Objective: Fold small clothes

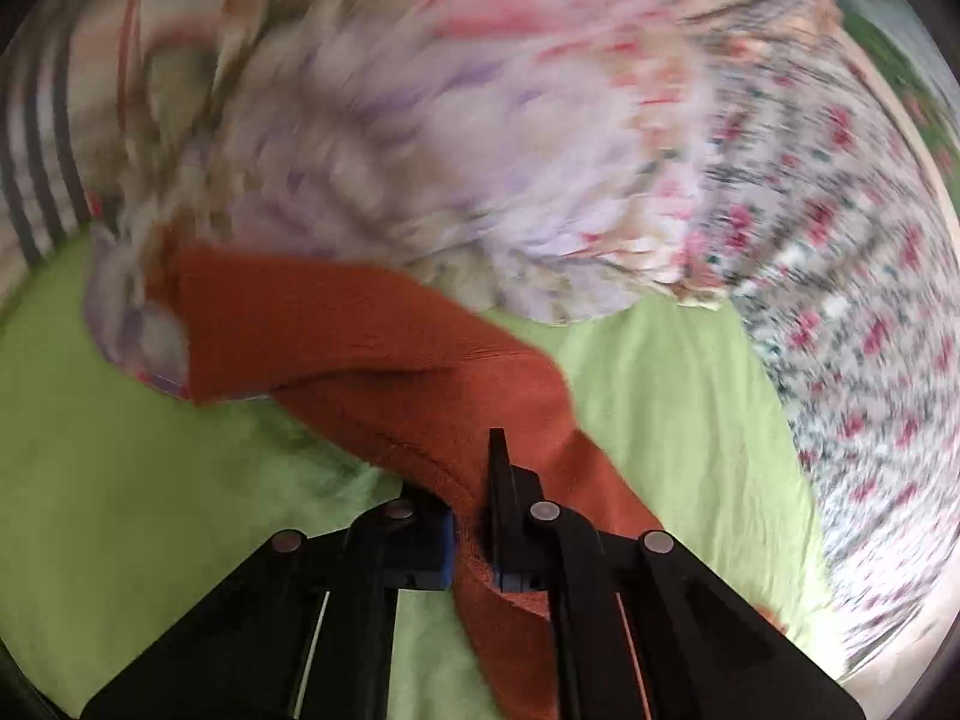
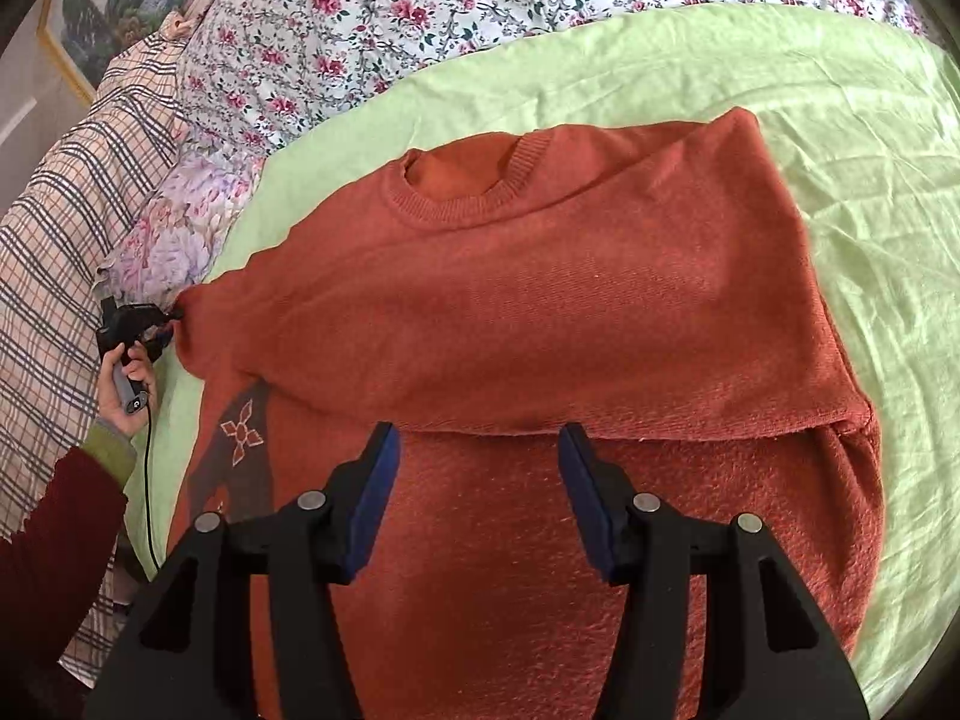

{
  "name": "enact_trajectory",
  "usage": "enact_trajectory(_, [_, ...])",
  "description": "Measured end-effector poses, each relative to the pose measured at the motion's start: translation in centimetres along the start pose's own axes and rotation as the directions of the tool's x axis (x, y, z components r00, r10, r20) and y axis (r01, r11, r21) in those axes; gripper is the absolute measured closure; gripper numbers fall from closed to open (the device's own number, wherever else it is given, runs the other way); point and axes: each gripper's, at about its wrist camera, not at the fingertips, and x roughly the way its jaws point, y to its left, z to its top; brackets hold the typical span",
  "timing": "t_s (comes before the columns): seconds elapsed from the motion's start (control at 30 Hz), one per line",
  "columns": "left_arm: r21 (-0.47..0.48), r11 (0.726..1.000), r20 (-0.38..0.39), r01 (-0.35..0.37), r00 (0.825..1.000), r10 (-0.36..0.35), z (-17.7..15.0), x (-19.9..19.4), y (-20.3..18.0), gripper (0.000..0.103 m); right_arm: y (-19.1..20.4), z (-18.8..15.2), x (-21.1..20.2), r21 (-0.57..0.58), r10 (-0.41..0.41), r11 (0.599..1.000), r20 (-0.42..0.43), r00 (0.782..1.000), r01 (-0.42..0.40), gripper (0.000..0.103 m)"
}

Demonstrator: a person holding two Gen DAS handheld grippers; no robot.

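The orange sweater [image 2: 540, 312] lies on the green bed sheet [image 2: 840, 192], collar toward 12 o'clock, its sleeve at 9 o'clock pinched by the left tongs [image 1: 474, 534] while the right tongs [image 2: 474, 504] hover spread above its body.

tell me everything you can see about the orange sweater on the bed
The orange sweater is a rust-orange knit with a ribbed round collar and a fuzzy texture. It lies spread on the green sheet, its upper part folded down over the lower so a fold edge runs across the middle. A dark patterned motif shows near its left edge. The left tongs are shut on its sleeve, which is pulled out sideways. The right tongs hang open above the body, not gripping it.
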Motion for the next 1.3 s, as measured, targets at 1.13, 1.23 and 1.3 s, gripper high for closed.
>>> enact_trajectory(1.13, [0.594, 0.62, -0.535, 0.512, 0.828, -0.171, -38.5, -3.1, -29.9, 0.044, -6.4, -2.0, -7.4, 0.174, -0.014, 0.985, 0.123, 0.992, -0.008, 0.046])
enact_trajectory(1.23, [0.604, 0.622, -0.514, 0.498, 0.84, -0.173, -37.2, -5.5, -27.1, 0.044, -5.3, -1.3, -6.6, 0.155, 0.008, 0.988, 0.12, 0.993, -0.027, 0.046])
enact_trajectory(1.3, [0.618, 0.639, -0.47, 0.458, 0.867, -0.167, -35.7, -6.9, -24.6, 0.044, -4.0, -0.8, -5.6, 0.127, 0.025, 0.991, 0.112, 0.993, -0.039, 0.046])
